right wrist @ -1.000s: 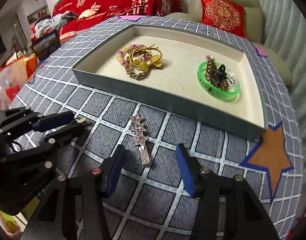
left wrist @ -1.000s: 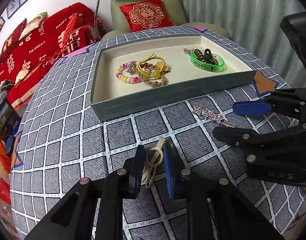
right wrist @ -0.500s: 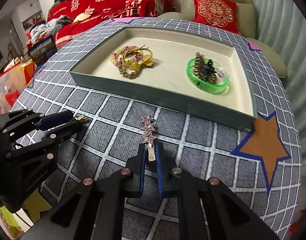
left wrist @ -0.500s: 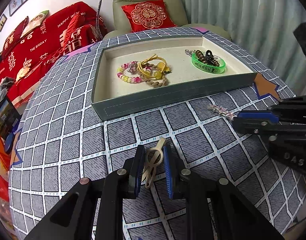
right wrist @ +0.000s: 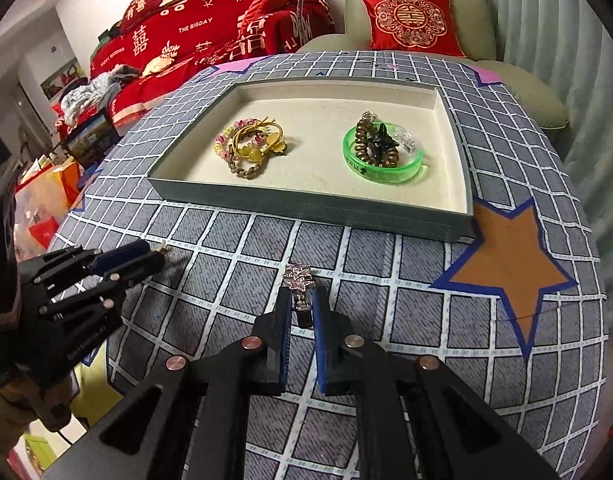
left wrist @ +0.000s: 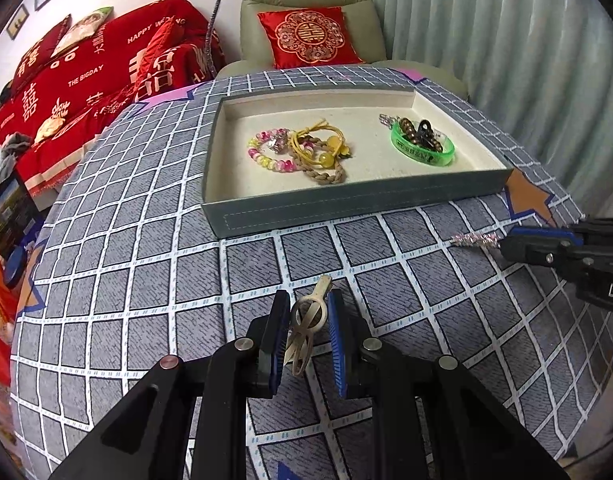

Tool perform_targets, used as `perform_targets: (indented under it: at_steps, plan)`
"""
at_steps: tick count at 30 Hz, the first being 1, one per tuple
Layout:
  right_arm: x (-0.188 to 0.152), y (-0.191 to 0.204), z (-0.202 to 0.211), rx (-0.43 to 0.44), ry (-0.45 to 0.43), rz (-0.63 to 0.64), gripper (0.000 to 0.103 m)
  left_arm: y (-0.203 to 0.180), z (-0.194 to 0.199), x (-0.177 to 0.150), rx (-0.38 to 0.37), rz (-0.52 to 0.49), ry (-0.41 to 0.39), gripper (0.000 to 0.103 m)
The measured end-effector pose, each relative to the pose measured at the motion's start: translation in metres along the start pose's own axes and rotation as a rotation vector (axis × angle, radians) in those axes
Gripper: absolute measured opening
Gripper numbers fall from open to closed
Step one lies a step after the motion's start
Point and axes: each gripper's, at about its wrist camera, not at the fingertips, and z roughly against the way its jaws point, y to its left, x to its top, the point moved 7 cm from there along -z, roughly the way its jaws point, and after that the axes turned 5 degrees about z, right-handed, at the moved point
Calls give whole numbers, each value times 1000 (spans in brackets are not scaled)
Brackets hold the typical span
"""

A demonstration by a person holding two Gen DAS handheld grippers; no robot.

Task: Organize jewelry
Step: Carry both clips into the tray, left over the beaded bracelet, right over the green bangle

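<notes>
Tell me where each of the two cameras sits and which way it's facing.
Left wrist: rides the left tongs, facing down-forward over the beige hair clip they grip, towards the tray; right tongs at right.
Right wrist: rides the right tongs, shut on the star hair clip; left tongs at left.
Shared: tray, green bangle, checked tablecloth.

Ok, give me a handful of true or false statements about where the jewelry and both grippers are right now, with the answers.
1. The right gripper is shut on the star hair clip. True.
2. The left gripper holds nothing. False: it grips a cream hair clip.
3. The green bangle lies in the tray. True.
4. The tray has no items in it. False: bracelets and hair ties lie inside.
</notes>
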Motion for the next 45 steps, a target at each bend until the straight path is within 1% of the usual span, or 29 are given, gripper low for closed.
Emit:
perform_targets:
  at_steps: [8,13,17,22,23,25,26,27,30,32,34,35,36,37,41,45]
  plan:
    - [-5,-4,5,5,-4,-10,11,9,10,1,3,28,-16,30]
    - [-16,-3,-5,29,50,0,11,11,12,0,2,42,-20,30]
    - [-23,-5,-16,53,94,-28,12,12,13,-2,0,42,-18,30]
    - [-17,-4,-22,42,99,-25,13,10,14,0,-5,40,-20,30]
    - [-15,-3,-24,44,100,-20,17,10,15,-1,-6,39,-20,30]
    - [-12,1,-25,39,97,-6,31,8,14,-1,-6,36,-19,30]
    - [-10,3,-25,32,95,4,45,8,14,-1,-7,34,-19,30]
    - [-9,4,-25,26,92,11,51,7,14,-1,-7,33,-18,30]
    - [-7,7,-29,22,101,21,51,6,15,-1,-10,31,-20,30]
    - [-5,10,-32,-7,104,42,51,6,15,-1,-10,30,-21,30]
    - [-4,12,-33,-41,110,71,48,6,15,-1,-11,33,-21,30]
    - [-5,14,-34,-71,113,96,38,6,15,-1,-10,33,-21,30]
    - [-5,15,-34,-93,114,117,25,5,16,-1,-11,34,-22,30]
    - [-5,16,-33,-92,113,120,18,5,17,-1,-11,35,-24,30]
    - [-8,10,-28,-78,99,78,18,6,19,0,-13,40,-26,30]
    - [-8,1,-16,-29,72,13,18,5,21,1,-15,39,-31,30]
